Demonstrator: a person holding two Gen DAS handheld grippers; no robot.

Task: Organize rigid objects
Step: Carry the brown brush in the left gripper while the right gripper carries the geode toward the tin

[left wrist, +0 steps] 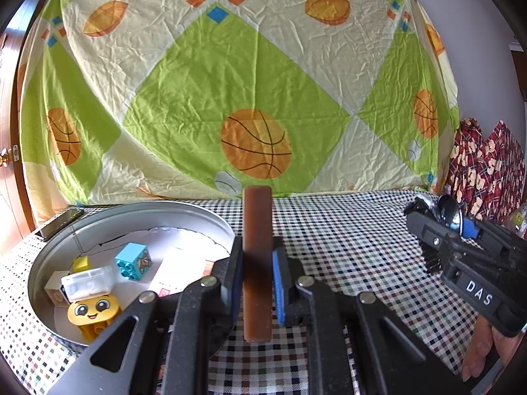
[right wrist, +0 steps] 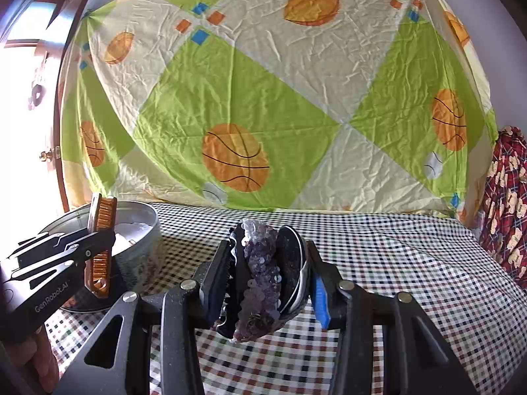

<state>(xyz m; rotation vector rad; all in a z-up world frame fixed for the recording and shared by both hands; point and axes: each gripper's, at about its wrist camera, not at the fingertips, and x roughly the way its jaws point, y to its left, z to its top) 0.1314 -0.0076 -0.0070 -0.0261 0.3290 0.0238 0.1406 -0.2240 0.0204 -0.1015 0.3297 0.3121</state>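
Observation:
My left gripper (left wrist: 257,251) is shut on a brown wooden brush (left wrist: 257,217), held upright and seen edge-on just right of a round metal tin (left wrist: 210,219). In the tin lie a blue block (left wrist: 133,260), a yellow smiling-face block (left wrist: 94,312), a clear plastic box (left wrist: 87,283) and a small yellow block (left wrist: 80,263). My right gripper (right wrist: 268,250) is shut on a purple sequined piece with a black disc (right wrist: 263,263), above the checked tablecloth (right wrist: 395,263). From the right wrist view the left gripper (right wrist: 102,240) holds the brush (right wrist: 100,217) in front of the tin (right wrist: 148,227).
A dark phone (left wrist: 59,222) lies behind the tin at the far left. A basketball-print sheet (left wrist: 230,82) hangs behind the table. Red patterned fabric (left wrist: 484,171) is piled at the right end. A wooden door (left wrist: 10,131) stands at the left.

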